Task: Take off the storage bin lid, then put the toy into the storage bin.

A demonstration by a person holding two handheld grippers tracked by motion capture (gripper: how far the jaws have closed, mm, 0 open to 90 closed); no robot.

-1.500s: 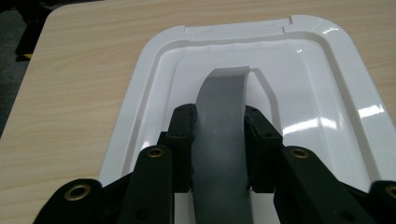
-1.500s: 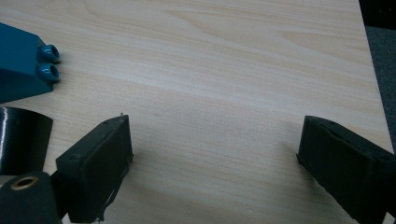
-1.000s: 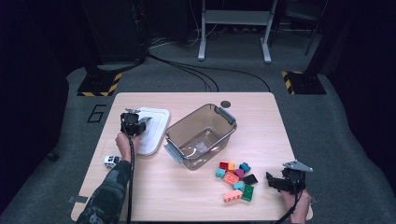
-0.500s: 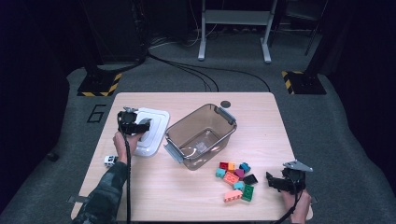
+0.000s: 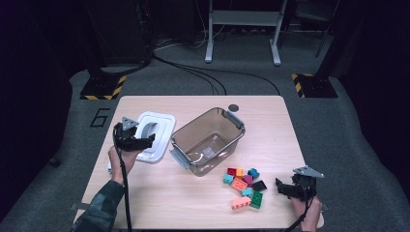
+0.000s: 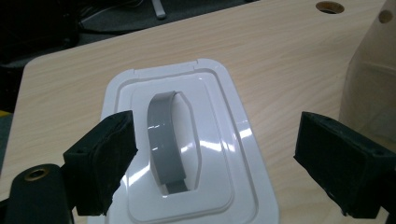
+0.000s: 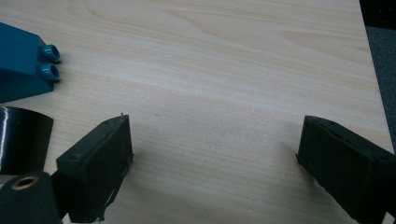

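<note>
A white lid (image 5: pixel 159 137) with a grey handle (image 6: pixel 166 140) lies flat on the table, left of a clear brown bin (image 5: pixel 208 140). My left gripper (image 5: pixel 147 141) hovers over the lid's near-left edge. Its jaws have just been opening and now stand wide apart, with nothing pressed between them. In the left gripper view the lid (image 6: pixel 224 154) lies beyond the left gripper (image 6: pixel 217 163). My right gripper (image 5: pixel 280 188) rests open near the table's front right corner, just right of a pile of coloured bricks (image 5: pixel 244 186).
The bin holds no bricks and stands at an angle mid-table, its wall (image 6: pixel 373 84) close on the right in the left gripper view. A blue brick (image 7: pixel 23 60) and a black brick (image 7: pixel 18 140) lie left of the right gripper (image 7: pixel 215 168). A cable hole (image 5: pixel 233 107) sits near the far edge.
The left gripper opened and let go of the lid's handle, then drew back toward the person and upward. The lid stays on the table. The right gripper has not moved.
</note>
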